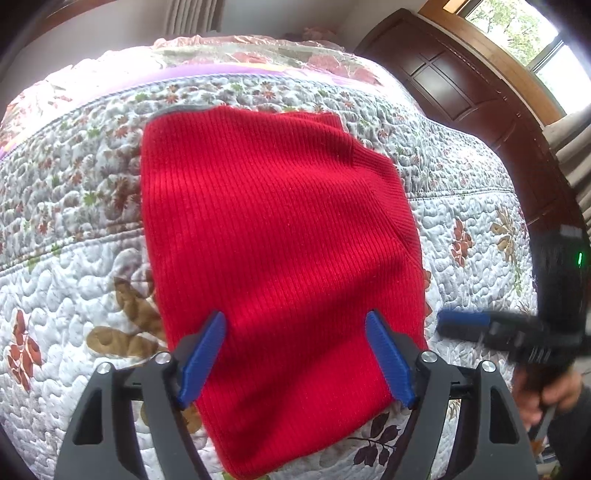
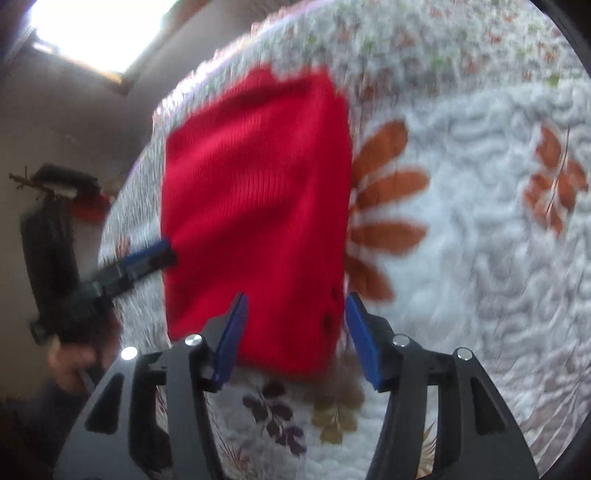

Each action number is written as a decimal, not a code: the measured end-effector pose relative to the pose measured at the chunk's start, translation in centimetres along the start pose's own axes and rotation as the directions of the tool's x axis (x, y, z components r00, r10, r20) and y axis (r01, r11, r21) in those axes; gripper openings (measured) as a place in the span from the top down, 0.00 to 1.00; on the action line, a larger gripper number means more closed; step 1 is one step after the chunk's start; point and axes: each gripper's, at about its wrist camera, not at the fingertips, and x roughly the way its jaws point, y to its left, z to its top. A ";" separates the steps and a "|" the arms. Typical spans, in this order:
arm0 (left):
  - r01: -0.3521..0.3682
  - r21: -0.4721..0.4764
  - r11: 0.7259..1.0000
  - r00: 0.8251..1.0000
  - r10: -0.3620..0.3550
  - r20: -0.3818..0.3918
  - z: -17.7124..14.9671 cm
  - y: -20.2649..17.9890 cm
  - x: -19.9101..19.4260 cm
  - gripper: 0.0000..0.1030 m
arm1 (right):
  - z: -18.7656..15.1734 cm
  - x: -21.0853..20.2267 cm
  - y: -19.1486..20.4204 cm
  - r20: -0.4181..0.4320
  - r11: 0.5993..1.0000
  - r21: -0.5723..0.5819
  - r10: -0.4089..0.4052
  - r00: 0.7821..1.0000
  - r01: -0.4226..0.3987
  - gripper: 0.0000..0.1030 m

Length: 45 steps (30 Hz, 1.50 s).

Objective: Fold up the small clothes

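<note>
A red ribbed knit garment [image 1: 273,240] lies folded into a long rectangle on a floral quilted bedspread [image 1: 74,206]. My left gripper [image 1: 295,321] hovers open over the garment's near end, nothing between its blue fingers. In the left wrist view the right gripper [image 1: 458,325] shows blurred just past the garment's right edge, held by a hand [image 1: 543,395]. The right wrist view is blurred: the red garment [image 2: 258,206] fills the middle, and my right gripper [image 2: 297,299] stands open above its near right corner. There the left gripper [image 2: 151,254] sits at the garment's left edge.
The quilt [image 2: 461,258] spreads wide on the right of the garment. A dark wooden headboard or cabinet [image 1: 461,85] stands beyond the bed's far right, with a window [image 1: 535,40] behind. Curtains [image 1: 192,14] hang at the far wall.
</note>
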 end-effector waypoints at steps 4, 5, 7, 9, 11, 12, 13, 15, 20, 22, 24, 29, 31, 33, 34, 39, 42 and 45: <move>0.003 0.015 1.000 1.000 -0.003 0.006 -0.2 -0.2 0.0 0.23 | 0.2 2.2 -1.3 -0.036 0.998 0.029 -0.053 0.998 0.054 0.91; 0.006 0.015 1.000 1.000 -0.006 0.008 -0.2 -0.1 0.0 0.23 | 0.2 2.3 -2.0 -0.034 0.997 0.051 -0.053 0.998 0.054 0.90; 0.007 0.013 1.000 1.000 -0.007 0.005 -0.3 -0.1 -0.1 0.23 | 0.1 2.0 -2.2 -0.033 0.998 0.059 -0.034 0.999 0.036 0.81; 0.009 0.006 1.000 1.000 -0.009 0.004 -0.4 0.1 -0.6 0.23 | -0.1 0.5 -1.9 -0.001 0.998 0.046 -0.034 0.999 0.034 0.81; 0.014 -0.003 1.000 1.000 -0.014 0.010 -0.6 0.4 -1.7 0.23 | -0.2 -1.4 -1.2 0.036 0.999 0.043 -0.014 0.999 0.013 0.80; 0.020 -0.018 1.000 0.999 -0.019 0.030 -0.7 0.9 -2.7 0.23 | -0.7 -2.2 -1.1 0.048 0.999 0.039 -0.004 0.999 0.002 0.75; 0.027 -0.044 0.999 0.999 -0.025 0.045 -0.9 1.7 -3.7 0.20 | -0.8 -3.0 -0.7 0.062 0.999 0.031 0.015 0.998 -0.016 0.61; 0.054 -0.147 0.988 0.997 -0.046 0.058 -1.7 4.5 -5.1 0.18 | -1.1 -3.5 -0.3 0.061 0.998 0.017 0.059 0.996 -0.060 0.36; 0.181 -0.361 0.915 0.980 -0.198 -0.010 -5.1 10.4 -4.0 0.18 | -1.9 -1.8 -0.7 -0.018 0.991 0.034 0.131 0.991 -0.131 0.30; 0.272 -0.416 0.868 0.953 -0.302 -0.006 -6.3 11.6 -3.0 0.18 | -2.0 -1.4 -1.1 -0.030 0.987 0.048 0.158 0.987 -0.156 0.30; 0.362 -0.461 0.811 0.915 -0.403 0.010 -6.9 12.4 -1.9 0.18 | -2.2 -2.1 -0.2 -0.029 0.985 0.047 0.169 0.985 -0.167 0.30; 0.466 -0.492 0.736 0.848 -0.529 0.011 -7.3 12.7 0.4 0.18 | -2.3 -2.8 1.5 -0.022 0.965 -0.063 0.255 0.967 -0.256 0.30; 0.508 -0.504 0.698 0.813 -0.582 0.014 -7.3 12.6 1.4 0.18 | -2.0 -1.0 1.5 -0.048 0.959 -0.071 0.271 0.962 -0.273 0.30; 0.526 -0.527 0.667 0.791 -0.611 0.015 -7.3 12.8 2.6 0.18 | -1.9 0.9 0.3 -0.095 0.962 -0.036 0.268 0.959 -0.272 0.33; 0.527 -0.542 0.654 0.784 -0.621 0.014 -7.4 13.0 3.2 0.18 | -2.0 1.8 -0.1 -0.119 0.966 -0.024 0.252 0.960 -0.257 0.42; 0.575 -0.552 0.603 0.734 -0.679 0.022 -7.5 13.1 4.8 0.17 | -0.9 -1.1 -1.7 -0.131 0.963 -0.018 0.264 0.956 -0.269 0.37; 0.612 -0.549 0.570 0.701 -0.712 0.041 -7.4 13.1 5.3 0.17 | 2.4 -3.6 -2.7 -0.104 0.945 -0.036 0.319 0.942 -0.324 0.22; 0.636 -0.530 0.561 0.680 -0.732 0.041 -7.4 12.4 5.9 0.16 | 6.8 -3.5 -5.1 -0.096 0.927 0.006 0.373 0.923 -0.374 0.20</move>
